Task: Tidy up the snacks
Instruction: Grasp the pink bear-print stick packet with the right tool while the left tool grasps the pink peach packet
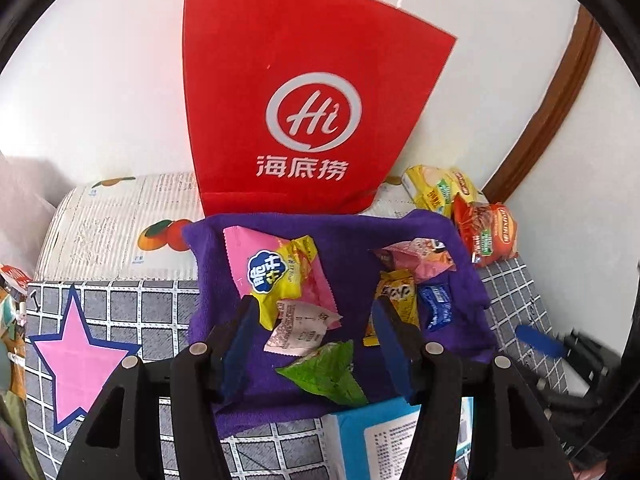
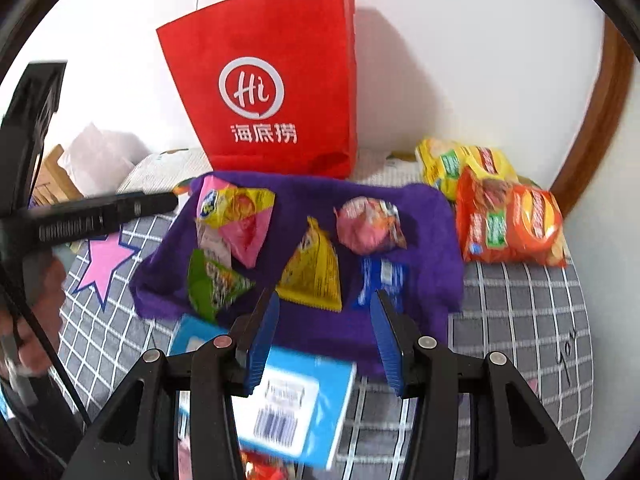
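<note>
Our left gripper (image 1: 312,332) hangs over the near part of the purple cloth (image 1: 344,256) with its jaws released and nothing between them except, lower down, the white packet (image 1: 298,330) and the green packet (image 1: 324,372), which lie loose on the cloth directly ahead of the pads. The white packet's long axis runs roughly across the gap, so we judge a straight drop would straddle it; the green one points away to the right. Our right gripper (image 2: 324,336) is also spread and empty, set back over the blue box (image 2: 288,408) at the cloth's near edge, with the yellow packet (image 2: 314,274) and blue packet (image 2: 380,280) just beyond its tips, so the left is nearer to a catch. Further back lie the pink pouch (image 1: 276,264) and a pink wrapped snack (image 2: 370,226). The red bag (image 1: 304,100) stands upright behind the cloth against the white wall, likely the goal. Chip bags (image 2: 504,216) are piled at the right. All rests on a grey checked table (image 2: 520,320) bearing a pink star (image 1: 76,348).
</note>
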`<state>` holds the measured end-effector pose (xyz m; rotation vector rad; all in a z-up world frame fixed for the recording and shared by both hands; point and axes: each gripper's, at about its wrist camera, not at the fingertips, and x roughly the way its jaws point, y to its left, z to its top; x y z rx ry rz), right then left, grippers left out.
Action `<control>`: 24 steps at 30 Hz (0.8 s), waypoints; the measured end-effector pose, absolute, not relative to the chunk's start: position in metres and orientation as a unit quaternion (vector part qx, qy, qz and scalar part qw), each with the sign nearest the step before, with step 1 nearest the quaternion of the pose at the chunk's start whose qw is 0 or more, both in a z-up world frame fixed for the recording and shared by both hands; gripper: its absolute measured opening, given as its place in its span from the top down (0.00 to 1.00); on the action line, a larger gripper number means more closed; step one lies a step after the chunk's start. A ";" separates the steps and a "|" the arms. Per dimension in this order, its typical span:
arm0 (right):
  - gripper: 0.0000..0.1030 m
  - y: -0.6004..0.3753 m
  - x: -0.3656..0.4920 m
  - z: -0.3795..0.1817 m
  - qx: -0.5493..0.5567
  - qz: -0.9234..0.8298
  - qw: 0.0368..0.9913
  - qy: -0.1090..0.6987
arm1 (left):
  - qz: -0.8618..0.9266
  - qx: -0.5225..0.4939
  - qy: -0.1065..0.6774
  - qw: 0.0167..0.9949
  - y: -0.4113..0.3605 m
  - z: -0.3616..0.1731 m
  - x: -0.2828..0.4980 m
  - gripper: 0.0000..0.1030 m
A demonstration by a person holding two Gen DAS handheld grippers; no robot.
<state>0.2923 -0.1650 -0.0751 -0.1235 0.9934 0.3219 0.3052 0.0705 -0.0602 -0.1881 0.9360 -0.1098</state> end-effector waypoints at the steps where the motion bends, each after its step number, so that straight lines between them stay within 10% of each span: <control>1: 0.54 -0.168 0.287 -0.077 -0.055 0.154 0.863 0.477 | -0.054 -0.088 0.447 0.889 0.068 -0.057 0.302 0.45; 24: 0.58 -0.194 0.145 -0.160 -0.023 0.155 0.825 0.543 | -0.053 -0.051 0.442 0.894 0.060 -0.058 0.171 0.45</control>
